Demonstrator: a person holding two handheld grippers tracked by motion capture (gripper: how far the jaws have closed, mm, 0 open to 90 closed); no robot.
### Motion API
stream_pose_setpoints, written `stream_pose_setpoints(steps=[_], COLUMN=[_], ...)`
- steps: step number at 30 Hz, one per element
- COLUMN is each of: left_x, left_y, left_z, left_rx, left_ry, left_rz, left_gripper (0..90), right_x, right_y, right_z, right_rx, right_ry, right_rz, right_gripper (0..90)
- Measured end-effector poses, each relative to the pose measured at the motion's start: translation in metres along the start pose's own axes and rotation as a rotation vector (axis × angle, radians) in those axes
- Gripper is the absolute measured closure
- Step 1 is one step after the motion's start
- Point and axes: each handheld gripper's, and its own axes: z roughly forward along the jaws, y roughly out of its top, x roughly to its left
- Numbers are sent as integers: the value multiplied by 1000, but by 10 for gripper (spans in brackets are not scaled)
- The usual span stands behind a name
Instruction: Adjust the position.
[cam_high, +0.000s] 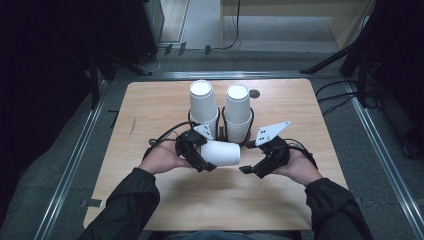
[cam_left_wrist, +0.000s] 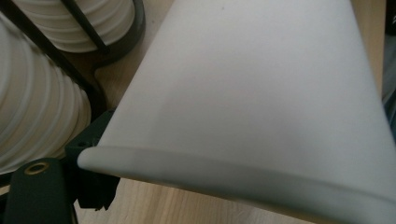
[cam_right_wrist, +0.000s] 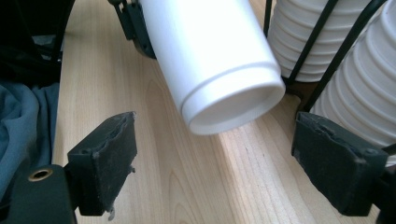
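**While my left claw grips a cup, my right one waits open**

Where the table (cam_high: 165, 200) spreads widest, pale wood under my forearms, I start; it carries everything else. At its far middle stand two stacks (cam_high: 220, 112) of white paper cups, side by side, each in a black wire holder, bottoms up. They stand just beyond my claws. From my left claw's camera the ribbed rims of both stacks (cam_left_wrist: 42, 112) show close at the left, behind the black wires.

Next in size comes the cup (cam_high: 221, 153), a single white one lying level, just above the wood, in front of the stacks. Its rim end sits in my left claw (cam_high: 202, 152) and its base points across toward my right claw (cam_high: 250, 169). My left jaws stand wide, clamped on the cup near its rim. From that claw's camera the cup (cam_left_wrist: 261, 102) is very near, its rolled rim running along the bottom, and one jaw shows at the lower left against the rim; the other jaw is hidden behind the cup.

My right claw holds nothing. Its jaws stand well apart, bare wood between them, pointing at the cup's base. From its camera the cup (cam_right_wrist: 219, 65) comes in from the upper left, its recessed base just beyond the jaw tips and not touching them. The stacks (cam_right_wrist: 345, 74) sit at that view's right, near the right jaw.
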Motion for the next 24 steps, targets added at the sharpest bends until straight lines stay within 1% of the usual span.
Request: stream_pose_setpoints(steps=[2, 3, 4, 5, 6, 8, 10, 11, 12, 13, 14, 16, 17, 18, 19, 20, 21, 22, 23, 24], left_x=[-1, -1, -1, -1, -1, -3, -7, -9, -9, -10, -12, -14, -15, -15, -16, -17, -17, -18, -18, -21], left_y=[1, 3, 7, 7, 9, 12, 15, 16, 16, 16, 16, 15, 15, 16, 16, 17, 17, 18, 18, 18], left_z=[2, 3, 6, 6, 7, 10, 12, 15, 15, 15, 16, 18, 19, 20, 21, 22, 22, 24, 24, 26], left_rx=[6, 17, 34, 34, 42, 52, 59, 68, 68, 67, 72, 89, 96, 104, 101, 109, 109, 110, 110, 108], left_ry=[3, -2, -14, -14, -24, -27, -9, -12, -12, -28, -28, -20, -17, -24, -21, -26, -26, -29, -29, -33], left_rz=[8, 5, 17, 17, 16, 27, 32, 42, 42, 34, 32, 40, 43, 46, 47, 48, 48, 49, 49, 50], left_gripper=[114, 114, 114, 114, 114, 114, 113, 113, 113, 113, 113, 113, 112, 112, 112, 111, 111, 110, 110, 109], right_x=[0, 0, 0, 0, 0, 1, 1, 0, 0, 1, 0, 1, 2, 2, 3, 4, 4, 6, 6, 8], right_y=[0, 1, 1, 1, 1, 2, 2, 2, 2, 1, 1, 1, 2, 2, 2, 4, 4, 4, 4, 5], right_z=[1, 2, 4, 4, 5, 9, 10, 13, 13, 15, 20, 22, 26, 26, 29, 34, 34, 38, 38, 42], right_rx=[0, 3, 7, 7, 12, 30, 34, 45, 45, 57, 76, 84, 96, 96, 103, 112, 112, 129, 129, 142], right_ry=[0, 1, -1, -1, -3, -2, 0, 0, 0, -1, 3, 2, 11, 11, 14, 19, 19, 15, 15, 13], right_rz=[-2, 0, -10, -10, -11, -23, -30, -41, -41, -43, -60, -61, -74, -74, -71, -84, -84, -94, -94, -102], right_gripper=[143, 142, 142, 142, 141, 141, 141, 141, 141, 141, 141, 142, 142, 142, 142, 142, 142, 143, 143, 144])
